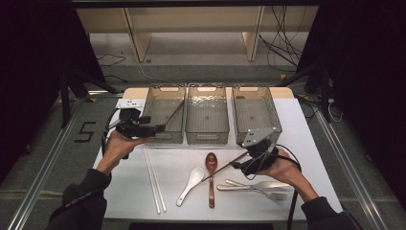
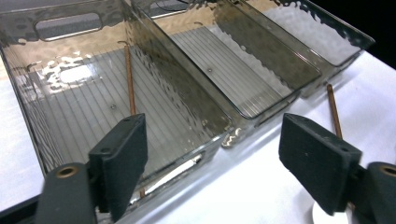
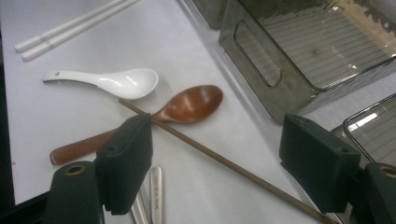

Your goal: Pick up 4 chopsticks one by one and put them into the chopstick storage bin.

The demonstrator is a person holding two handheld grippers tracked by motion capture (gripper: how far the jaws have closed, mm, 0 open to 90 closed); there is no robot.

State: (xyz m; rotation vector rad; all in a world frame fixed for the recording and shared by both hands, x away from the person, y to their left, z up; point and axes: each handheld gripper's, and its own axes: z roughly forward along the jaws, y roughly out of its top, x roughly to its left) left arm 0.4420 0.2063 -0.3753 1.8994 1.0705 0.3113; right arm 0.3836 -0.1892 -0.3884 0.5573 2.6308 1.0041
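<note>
While both grippers gape, brown chopsticks lie apart.
One thin wooden chopstick [image 2: 129, 79] leans inside the ribbed smoky-plastic left bin [image 2: 28, 98] beyond the left gripper [image 2: 212, 163]; the other chopstick [image 3: 219, 161] lies on the tabletop between the right gripper [image 3: 215, 163]'s open jaws.

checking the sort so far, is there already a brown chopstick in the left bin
Yes, one brown chopstick lies slanted inside the left bin, leaning toward its far wall.

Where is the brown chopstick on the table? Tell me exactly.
In the high view the brown chopstick lies slanted on the white table, right of centre, across the brown wooden spoon beside the right gripper, whose own view shows it between open jaws.
</note>
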